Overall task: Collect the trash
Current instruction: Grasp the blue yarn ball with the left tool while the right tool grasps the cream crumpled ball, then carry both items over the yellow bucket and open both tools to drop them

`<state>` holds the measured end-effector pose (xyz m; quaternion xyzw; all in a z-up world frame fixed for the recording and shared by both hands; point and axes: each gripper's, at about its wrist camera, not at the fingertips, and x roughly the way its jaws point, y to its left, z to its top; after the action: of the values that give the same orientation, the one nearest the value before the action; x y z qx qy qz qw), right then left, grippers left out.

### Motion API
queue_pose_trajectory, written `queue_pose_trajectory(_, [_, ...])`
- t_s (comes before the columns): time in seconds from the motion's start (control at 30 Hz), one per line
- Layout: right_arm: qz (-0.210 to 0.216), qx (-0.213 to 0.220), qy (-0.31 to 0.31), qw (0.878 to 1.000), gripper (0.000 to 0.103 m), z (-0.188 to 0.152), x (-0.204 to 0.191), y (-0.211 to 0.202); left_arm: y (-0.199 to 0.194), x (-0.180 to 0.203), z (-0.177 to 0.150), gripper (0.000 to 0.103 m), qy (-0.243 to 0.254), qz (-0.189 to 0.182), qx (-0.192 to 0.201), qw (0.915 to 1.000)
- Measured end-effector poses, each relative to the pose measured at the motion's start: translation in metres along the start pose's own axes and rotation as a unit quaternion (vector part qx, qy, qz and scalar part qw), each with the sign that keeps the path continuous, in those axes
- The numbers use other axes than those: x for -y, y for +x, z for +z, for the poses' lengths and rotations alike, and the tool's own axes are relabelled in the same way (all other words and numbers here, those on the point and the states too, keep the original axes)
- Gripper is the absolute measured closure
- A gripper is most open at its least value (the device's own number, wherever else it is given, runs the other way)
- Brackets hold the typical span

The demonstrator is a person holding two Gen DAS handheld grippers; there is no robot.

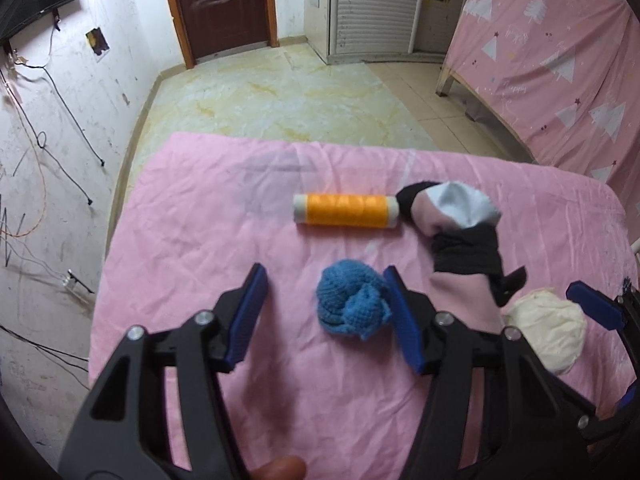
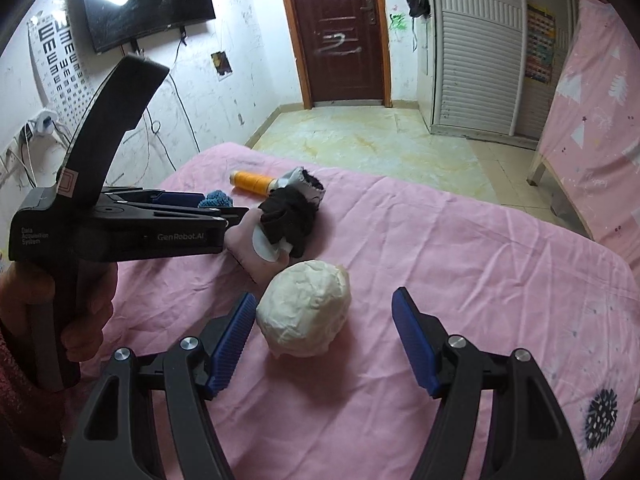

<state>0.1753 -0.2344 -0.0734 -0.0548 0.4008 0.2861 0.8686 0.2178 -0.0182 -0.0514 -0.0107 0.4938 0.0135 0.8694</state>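
Note:
On the pink sheet (image 1: pixel 192 220) lies a blue knitted wad (image 1: pixel 350 306) between the fingers of my left gripper (image 1: pixel 325 272), which is open; the wad sits against the right pad and apart from the left one. A crumpled white paper ball (image 2: pixel 306 308) lies between the fingers of my open right gripper (image 2: pixel 325 295), closer to the left pad. Behind them lie an orange thread spool (image 1: pixel 346 210) and a pink, black and grey sock (image 1: pixel 460 240). In the right wrist view my left gripper (image 2: pixel 196 204) reaches in from the left over the blue wad (image 2: pixel 216 200).
The pink sheet (image 2: pixel 460 264) ends at a far edge above a tiled floor (image 1: pixel 280 92). A pink-covered bed (image 1: pixel 560 72) stands at the right. Cables hang on the left wall (image 1: pixel 48 152), with a wall screen (image 2: pixel 148 0) above. A person's hand (image 2: pixel 84 312) grips the left tool's handle.

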Motion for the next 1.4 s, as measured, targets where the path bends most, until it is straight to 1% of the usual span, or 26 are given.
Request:
queue_pose_trajectory(0.13, [0.003,-0.007,-0.009,1.0,0.039,0.002,-0.005,0.009,-0.001,0.003,0.0,0.056,0.007,0.0,0.004,1.0])
queue_pose_trajectory(0.27, [0.005,-0.015,-0.014,1.0,0.039,0.002,-0.009,0.017,-0.002,0.011,-0.003,0.074,0.017,-0.005,0.01,0.9998])
queue_pose_trajectory(0.33, [0.01,-0.015,-0.011,1.0,0.04,0.002,-0.009,0.017,-0.003,0.013,-0.004,0.074,0.022,-0.001,0.014,0.9997])
queue_pose_trajectory(0.37, [0.011,-0.014,-0.01,1.0,0.046,0.002,-0.008,0.017,-0.003,0.014,-0.005,0.074,0.023,0.0,0.016,0.9996])
queue_pose_trajectory(0.4, [0.012,-0.014,-0.01,1.0,0.055,0.002,-0.008,0.017,-0.003,0.013,-0.006,0.074,0.024,0.0,0.017,0.9996])
queue_pose_trajectory(0.43, [0.012,-0.013,-0.009,1.0,0.059,0.001,-0.008,0.017,-0.003,0.013,-0.006,0.074,0.023,0.0,0.018,0.9996])
queue_pose_trajectory(0.63, [0.017,-0.008,-0.009,1.0,0.059,-0.001,-0.01,0.01,-0.01,0.009,-0.01,0.075,0.016,0.003,0.02,0.9997])
queue_pose_trajectory(0.8, [0.021,0.018,0.01,1.0,0.059,-0.004,-0.001,-0.009,-0.03,0.009,-0.01,0.075,0.008,0.004,0.035,0.9994])
queue_pose_trajectory(0.9, [0.023,0.028,0.019,0.999,0.059,-0.007,0.002,-0.02,-0.048,0.015,-0.011,0.075,0.016,0.011,0.05,0.9986])
queue_pose_trajectory(1.17, [0.026,0.073,0.045,0.996,0.059,-0.015,0.022,-0.065,-0.083,0.051,-0.014,0.075,0.046,0.008,0.079,0.9958])
queue_pose_trajectory(1.4, [0.012,0.119,0.091,0.989,0.059,-0.028,0.063,-0.111,-0.109,0.105,-0.019,0.075,0.086,-0.009,0.099,0.9913])
